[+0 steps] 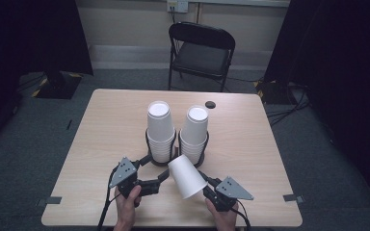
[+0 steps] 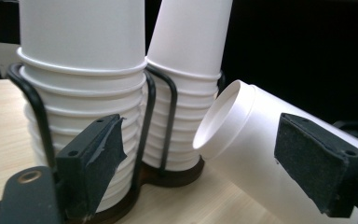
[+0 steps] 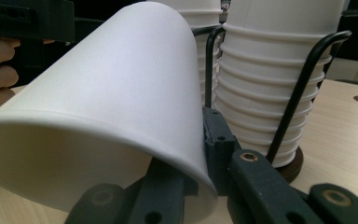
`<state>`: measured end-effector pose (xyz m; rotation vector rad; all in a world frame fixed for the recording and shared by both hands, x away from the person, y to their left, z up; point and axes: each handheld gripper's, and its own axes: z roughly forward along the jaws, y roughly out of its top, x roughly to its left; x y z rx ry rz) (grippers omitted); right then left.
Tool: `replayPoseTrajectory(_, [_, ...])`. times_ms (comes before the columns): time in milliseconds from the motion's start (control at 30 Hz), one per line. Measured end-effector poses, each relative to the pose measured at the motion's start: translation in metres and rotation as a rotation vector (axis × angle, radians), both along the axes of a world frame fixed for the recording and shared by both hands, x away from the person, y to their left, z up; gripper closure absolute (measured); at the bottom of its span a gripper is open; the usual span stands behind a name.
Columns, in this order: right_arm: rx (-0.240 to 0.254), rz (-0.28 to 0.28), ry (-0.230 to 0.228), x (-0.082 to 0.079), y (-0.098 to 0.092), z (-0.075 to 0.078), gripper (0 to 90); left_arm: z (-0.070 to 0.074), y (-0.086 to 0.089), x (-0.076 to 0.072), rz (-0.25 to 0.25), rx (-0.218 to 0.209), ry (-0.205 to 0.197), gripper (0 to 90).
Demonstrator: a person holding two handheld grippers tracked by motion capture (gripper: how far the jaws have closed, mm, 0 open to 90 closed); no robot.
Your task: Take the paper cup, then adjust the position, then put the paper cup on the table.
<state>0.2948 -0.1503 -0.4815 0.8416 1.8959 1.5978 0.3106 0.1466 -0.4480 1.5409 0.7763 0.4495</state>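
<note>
The loose paper cup [image 1: 187, 176] is held above the near middle of the desk [image 1: 106, 130], just in front of the two cup stacks [image 1: 160, 131] in their black wire holder [image 1: 150, 144]. Its rim is partly hidden: in the right gripper view the lower part of the rim is cut off by the picture edge, and the inner jaw sits inside the cup, so it is hard to make out. The cup lies tilted, its long axis running from near right to far left, closed bottom toward the stacks. The right hand-held gripper [image 1: 211, 188] is closed on the cup's wall at the rim. The left hand-held gripper [image 1: 162, 177] stands open, its jaws on either side of the cup's bottom end, not pressing. The stacks stand just beside the cup; wide free desk lies left and right.
</note>
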Motion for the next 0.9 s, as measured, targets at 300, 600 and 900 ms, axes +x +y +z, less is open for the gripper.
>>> replayPoseTrajectory(300, [-0.032, 0.025, 0.071, 0.003, 0.000, 0.003, 85.8, 0.002, 0.000, -0.004, 0.002, 0.118, -0.047, 15.6])
replayPoseTrajectory(600, [-0.056, 0.049, 0.117, 0.010, -0.006, 0.008, 85.7, 0.000, -0.003, -0.002, -0.030, 0.164, -0.057, 15.7])
replayPoseTrajectory(900, [-0.090, 0.067, 0.159, 0.015, -0.010, 0.016, 85.7, -0.003, -0.005, -0.002, -0.078, 0.248, -0.090, 15.8])
